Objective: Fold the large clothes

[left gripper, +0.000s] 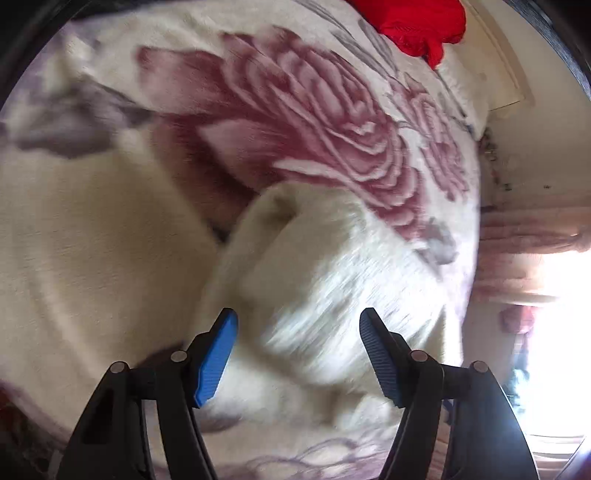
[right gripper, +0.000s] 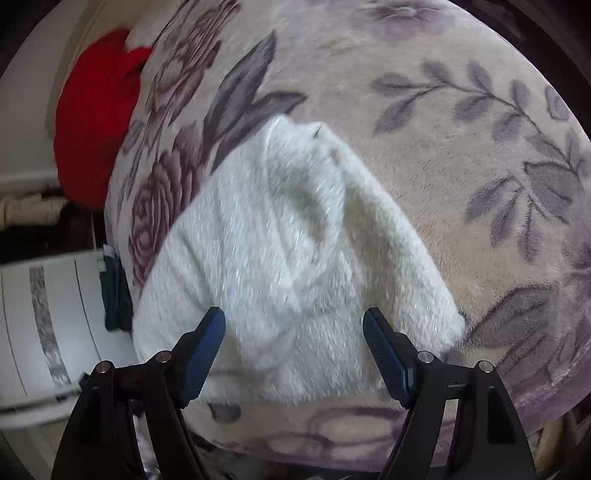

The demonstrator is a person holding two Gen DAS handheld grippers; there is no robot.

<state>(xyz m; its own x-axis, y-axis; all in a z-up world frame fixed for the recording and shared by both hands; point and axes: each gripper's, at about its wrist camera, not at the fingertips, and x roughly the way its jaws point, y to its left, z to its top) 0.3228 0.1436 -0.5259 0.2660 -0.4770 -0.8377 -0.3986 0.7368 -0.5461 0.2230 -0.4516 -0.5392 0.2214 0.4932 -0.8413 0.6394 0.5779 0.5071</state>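
Note:
A white fluffy garment [right gripper: 295, 258] lies folded into a compact bundle on the floral blanket [right gripper: 443, 166]. In the left wrist view the same garment [left gripper: 314, 288] lies just beyond the fingers, blurred by motion. My left gripper [left gripper: 297, 325] is open and empty, its blue pads on either side of the garment's near end. My right gripper [right gripper: 293, 325] is open and empty, hovering over the garment's near edge.
A red garment [left gripper: 413, 26] lies at the far end of the blanket; it also shows in the right wrist view [right gripper: 96, 122]. The bed edge and a white radiator-like panel [right gripper: 48, 321] are at the left. A bright window [left gripper: 554, 332] with pink curtains is at the right.

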